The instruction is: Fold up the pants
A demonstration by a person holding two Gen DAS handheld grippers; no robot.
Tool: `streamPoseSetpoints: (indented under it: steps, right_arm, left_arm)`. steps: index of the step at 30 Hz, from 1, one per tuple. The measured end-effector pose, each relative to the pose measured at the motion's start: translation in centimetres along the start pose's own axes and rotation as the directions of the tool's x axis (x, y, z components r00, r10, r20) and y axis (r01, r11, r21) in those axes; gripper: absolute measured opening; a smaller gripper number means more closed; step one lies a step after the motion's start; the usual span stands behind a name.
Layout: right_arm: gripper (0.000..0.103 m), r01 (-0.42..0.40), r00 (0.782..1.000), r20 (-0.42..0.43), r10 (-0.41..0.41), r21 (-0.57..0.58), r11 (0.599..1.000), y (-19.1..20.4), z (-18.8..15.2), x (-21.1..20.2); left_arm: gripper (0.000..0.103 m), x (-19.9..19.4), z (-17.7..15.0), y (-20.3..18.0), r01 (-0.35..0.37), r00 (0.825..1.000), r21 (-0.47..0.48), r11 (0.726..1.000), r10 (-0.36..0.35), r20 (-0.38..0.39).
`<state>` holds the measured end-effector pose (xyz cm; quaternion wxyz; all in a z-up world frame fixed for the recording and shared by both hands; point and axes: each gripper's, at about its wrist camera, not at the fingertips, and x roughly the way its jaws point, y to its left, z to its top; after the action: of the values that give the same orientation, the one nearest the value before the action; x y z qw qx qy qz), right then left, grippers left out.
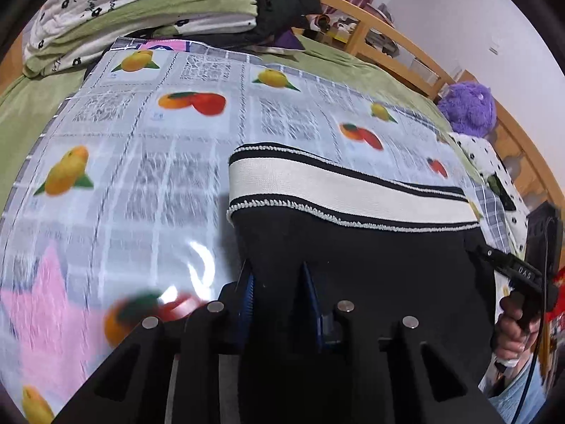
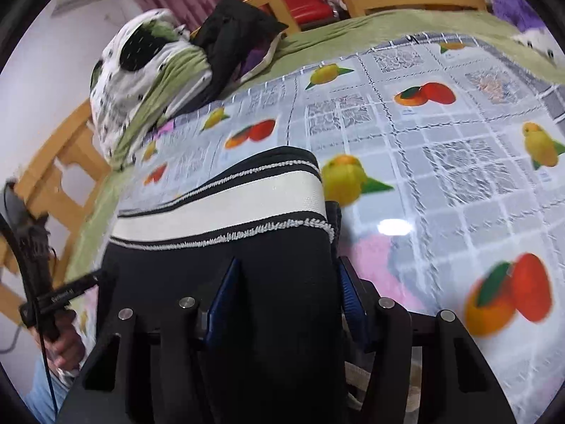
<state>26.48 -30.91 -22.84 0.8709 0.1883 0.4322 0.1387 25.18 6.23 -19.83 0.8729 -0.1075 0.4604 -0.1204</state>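
the pants (image 1: 353, 254) are black, with a cream waistband (image 1: 335, 183) edged in black stripes and white stitching. under them the tablecloth (image 1: 141, 176) is pale grey-white checks, printed with yellow and orange-red fruit with green leaves, and pink patches near the left. the bedsheet (image 2: 388, 24) is olive green. far left, the folded bedding (image 1: 123, 10) is white with black flowers and green. the plush toy (image 1: 466, 106) on the right is purple. the gripper pads (image 2: 226, 289) are blue on black frames.
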Motion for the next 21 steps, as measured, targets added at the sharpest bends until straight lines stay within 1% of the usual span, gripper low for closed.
streamPoseSetpoints:
  steps: [2,6,7,8,9,10,11,13,14,16,18,21]
  right_arm:
    - [0.055,-0.010,1.000,0.005,0.010,0.019,1.000,0.2,1.2,1.3]
    - [0.055,0.024,1.000,0.013,-0.023,-0.031,0.999,2.1,5.1,4.6]
    - [0.055,0.030,0.999,0.018,-0.029,-0.042,0.999,2.3,6.1,5.5]
    - [0.057,0.035,0.999,0.018,-0.034,-0.048,0.998,2.5,6.7,6.3]
    - [0.063,0.040,0.999,0.017,-0.039,-0.053,0.998,2.5,7.1,6.7]
    - [0.068,0.058,0.998,0.015,-0.057,-0.057,0.997,2.5,7.3,7.0]
    - [0.074,0.076,0.997,0.020,-0.075,-0.060,0.995,2.6,7.2,7.0]
    - [0.075,0.121,0.992,0.042,-0.118,-0.090,0.989,2.5,6.6,6.0]
    - [0.075,0.145,0.989,0.045,-0.140,-0.115,0.983,2.7,6.1,5.5]
    - [0.075,0.185,0.982,0.059,-0.177,-0.170,0.968,2.9,4.5,3.9]
    - [0.075,0.189,0.982,0.059,-0.182,-0.164,0.968,2.6,2.8,2.2]
    - [0.075,0.211,0.977,0.023,-0.210,-0.138,0.968,2.0,0.8,0.5]
  left_arm:
    - [0.025,0.4,1.5,0.8,-0.008,1.000,-0.011,1.000,0.008,0.006]
    - [0.025,1.9,5.6,2.2,-0.057,0.998,-0.037,0.998,0.058,0.027]
    - [0.027,2.4,6.3,2.4,-0.076,0.997,-0.038,0.996,0.077,0.026]
    - [0.033,2.7,6.6,2.5,-0.095,0.995,-0.035,0.995,0.096,0.026]
    - [0.038,2.8,6.7,2.4,-0.114,0.993,-0.027,0.993,0.115,0.031]
    - [0.047,2.6,6.5,2.2,-0.143,0.989,-0.015,0.990,0.144,0.040]
    - [0.052,2.4,6.1,2.0,-0.169,0.984,-0.001,0.986,0.169,0.049]
    - [0.053,2.0,4.7,1.3,-0.218,0.975,0.050,0.975,0.216,0.043]
    - [0.053,1.8,4.0,1.1,-0.229,0.973,0.076,0.971,0.227,0.032]
    - [0.053,1.0,1.5,0.7,-0.239,0.971,0.102,0.966,0.238,0.021]
    - [0.053,-0.3,-0.8,0.0,-0.229,0.973,0.120,0.966,0.230,0.004]
    - [0.053,-2.7,-3.9,-1.0,-0.193,0.981,0.147,0.970,0.195,0.000]
